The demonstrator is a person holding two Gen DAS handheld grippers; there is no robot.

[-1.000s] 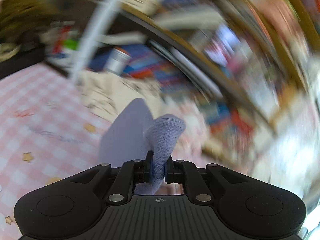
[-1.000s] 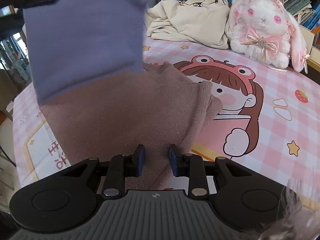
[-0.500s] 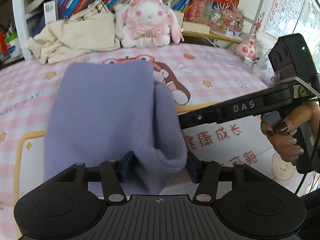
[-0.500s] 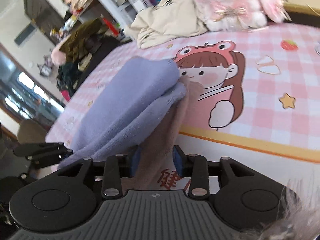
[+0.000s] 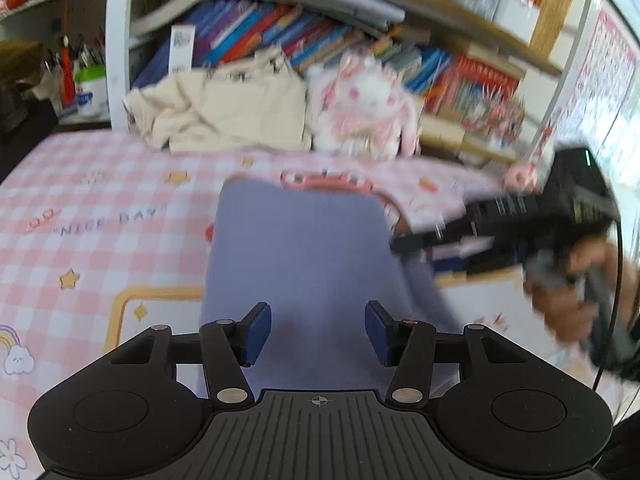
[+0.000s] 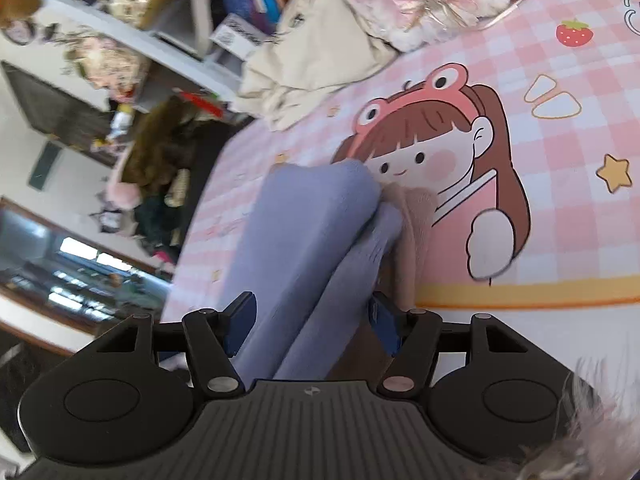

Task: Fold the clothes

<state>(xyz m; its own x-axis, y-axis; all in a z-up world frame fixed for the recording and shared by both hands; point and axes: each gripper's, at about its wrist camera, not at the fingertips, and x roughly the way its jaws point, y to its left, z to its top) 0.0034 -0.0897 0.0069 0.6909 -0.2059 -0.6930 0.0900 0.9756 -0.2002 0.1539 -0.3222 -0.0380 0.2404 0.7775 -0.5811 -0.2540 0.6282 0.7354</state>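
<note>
A folded lavender knit garment (image 5: pixel 304 256) lies flat on the pink checked cartoon mat (image 5: pixel 92 216). My left gripper (image 5: pixel 318 330) is open just above its near edge and holds nothing. In the right wrist view the lavender garment (image 6: pixel 308 236) lies folded on a tan-brown garment (image 6: pixel 416 236) whose edge shows at its right side. My right gripper (image 6: pixel 312 320) is open, its jaws wide on either side of the stacked cloth without pinching it. The right gripper body and the hand holding it show at the right of the left wrist view (image 5: pixel 532 220).
A crumpled cream garment (image 5: pixel 224 112) and a white-pink plush rabbit (image 5: pixel 360 108) sit at the mat's far edge against bookshelves (image 5: pixel 360 40). The cartoon girl print (image 6: pixel 440 152) lies beyond the stack. A dark chair with clothes (image 6: pixel 160 168) stands off the mat's left side.
My left gripper let go of the lavender garment, which now lies flat, and its jaws opened wider. My right gripper's jaws opened from the tan cloth. Both grippers shifted.
</note>
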